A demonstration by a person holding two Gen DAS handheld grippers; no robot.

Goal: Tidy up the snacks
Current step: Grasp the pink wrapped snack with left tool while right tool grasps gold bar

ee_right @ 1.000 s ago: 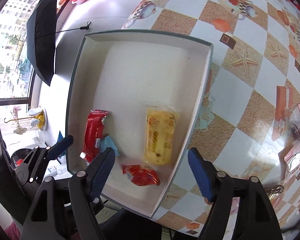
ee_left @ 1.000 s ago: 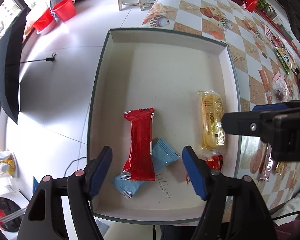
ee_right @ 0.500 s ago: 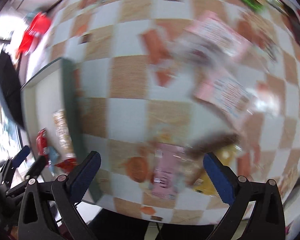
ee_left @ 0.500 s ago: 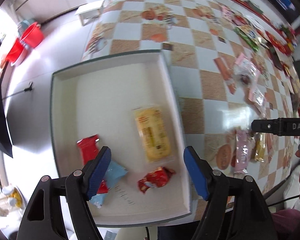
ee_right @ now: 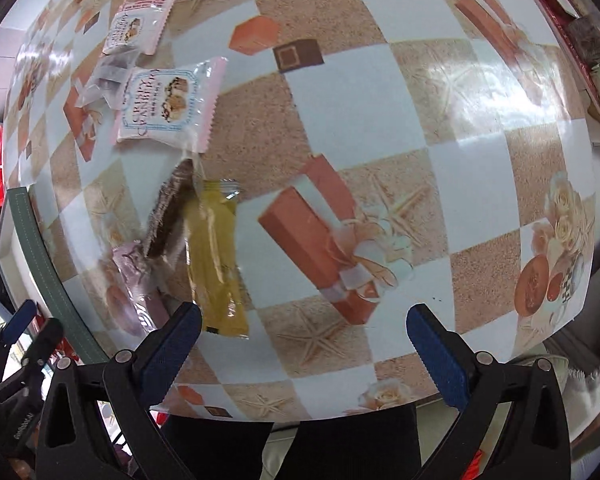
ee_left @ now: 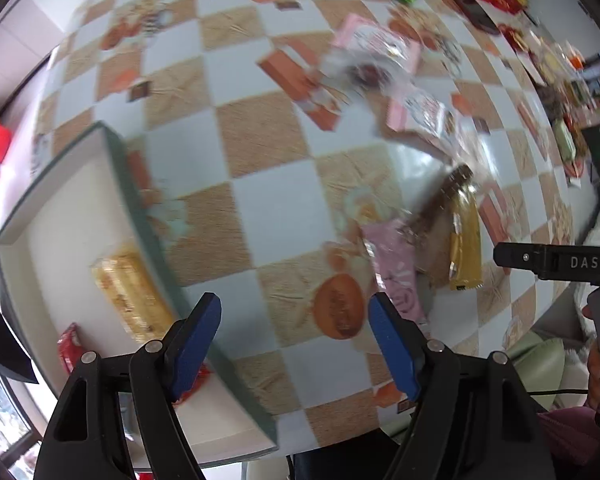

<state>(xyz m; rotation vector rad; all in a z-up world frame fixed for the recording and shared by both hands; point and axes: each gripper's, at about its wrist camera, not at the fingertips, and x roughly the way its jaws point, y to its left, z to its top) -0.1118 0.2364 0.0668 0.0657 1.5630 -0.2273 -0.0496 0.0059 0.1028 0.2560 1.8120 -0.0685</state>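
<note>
A white tray with a green rim (ee_left: pixel 140 216) lies at the table's left end and holds a yellow snack pack (ee_left: pixel 128 292) and a red one (ee_left: pixel 70 348). On the checked tablecloth to its right lie a pink packet (ee_left: pixel 396 276), a brown bar (ee_left: pixel 440 200) and a yellow bar (ee_left: pixel 466 240); they show in the right wrist view too: the yellow bar (ee_right: pixel 216 256), the brown bar (ee_right: pixel 168 216) and the pink packet (ee_right: pixel 132 292). My left gripper (ee_left: pixel 296 344) is open and empty over the table next to the tray. My right gripper (ee_right: pixel 304 344) is open and empty, just right of the yellow bar.
Two pink-and-white biscuit packets (ee_right: pixel 168 104) (ee_right: pixel 138 26) lie further back on the table. More snacks crowd the far right edge (ee_left: pixel 480 20). A red tray (ee_right: pixel 580 40) stands at the far right. The tray's rim (ee_right: pixel 40 248) shows at the left in the right wrist view.
Both grippers have swung right, away from over the tray, to the loose snacks on the tablecloth. Both stay open and empty.
</note>
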